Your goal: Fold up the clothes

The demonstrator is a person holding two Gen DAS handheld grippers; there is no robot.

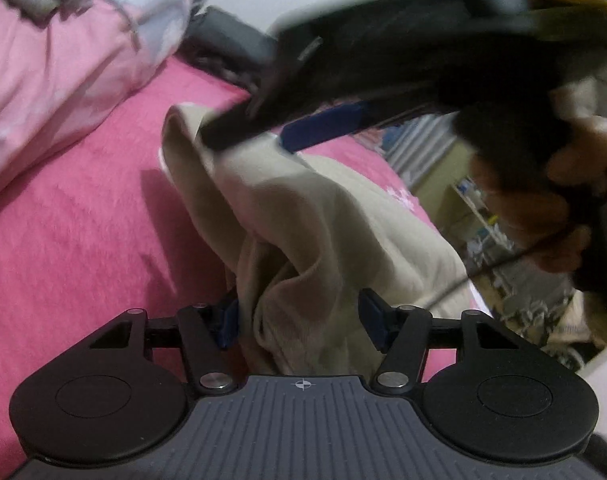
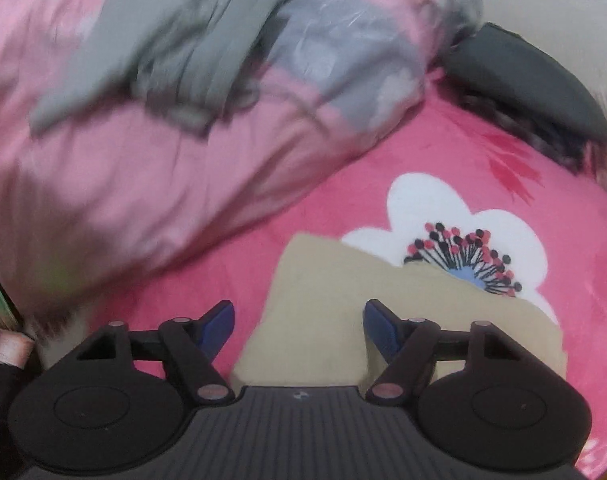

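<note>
A beige garment [image 1: 303,200] lies on the pink blanket [image 1: 83,220], with one end bunched up into folds. My left gripper [image 1: 299,320] has that bunch filling the gap between its blue pads, and both pads touch the cloth. In the left wrist view, my right gripper [image 1: 249,138] is a blur over the garment's far end, with a person's hand [image 1: 563,184] on its handle. In the right wrist view, the right gripper [image 2: 299,324] stands open above a flat corner of the beige garment [image 2: 323,292], with its pads off the cloth.
A puffy pink duvet [image 2: 183,168] with grey clothes [image 2: 175,52] heaped on it fills the far left of the bed. By the wall lies a dark cushion [image 2: 523,76]. The blanket has a white flower print [image 2: 423,208]. Cluttered shelves [image 1: 483,220] show past the bed's right edge.
</note>
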